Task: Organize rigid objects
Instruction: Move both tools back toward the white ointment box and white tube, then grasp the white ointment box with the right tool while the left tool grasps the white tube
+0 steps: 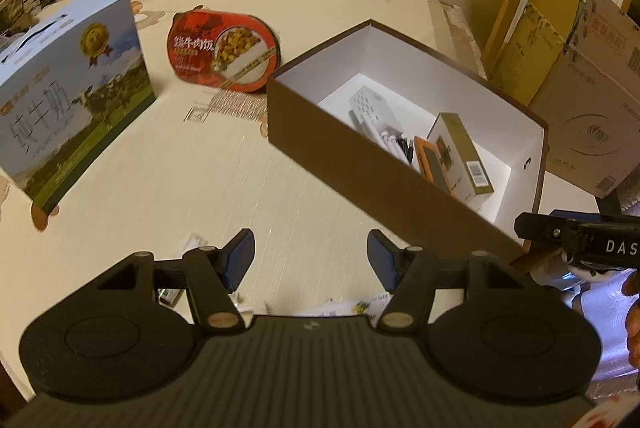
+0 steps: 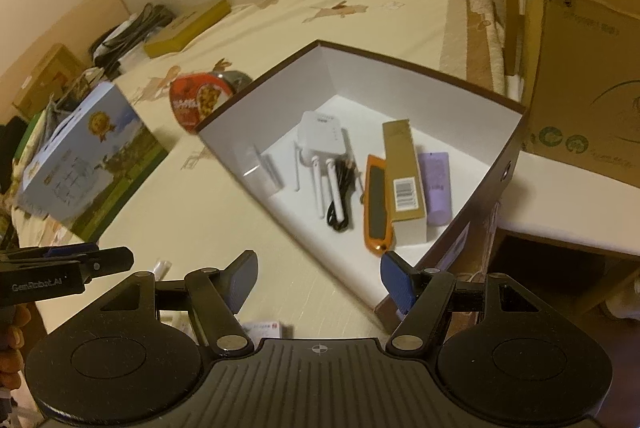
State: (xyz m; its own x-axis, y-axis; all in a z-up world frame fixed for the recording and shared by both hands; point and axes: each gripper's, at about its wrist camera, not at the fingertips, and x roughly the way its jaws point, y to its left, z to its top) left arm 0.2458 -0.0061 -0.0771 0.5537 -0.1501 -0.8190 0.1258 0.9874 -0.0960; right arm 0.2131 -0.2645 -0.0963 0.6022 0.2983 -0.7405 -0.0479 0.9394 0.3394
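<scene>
Both pairs of fingers stand wide and empty: the left gripper [image 1: 311, 257] over bare cream tablecloth on the counter [image 1: 168, 180], the right gripper [image 2: 318, 278] just short of the near corner of the brown cardboard box with a white lining [image 2: 416, 76]. Ahead of the right fingers, inside the box, lie a white router [image 2: 320, 140], an orange-cased tool [image 2: 376, 204] and a gold carton [image 2: 404, 172]. Left of the left fingers stands a blue milk carton [image 1: 68, 100]; ahead lies a red oval meal tub [image 1: 224, 52]. A likely risk: the right fingers clip the box wall and shove it.

Each black plastic left gripper [image 1: 310, 260] and right gripper [image 2: 318, 282] carries blue rubber finger pads [image 1: 241, 258], brass-coloured pivot screws, round side discs and a ribbed body.
</scene>
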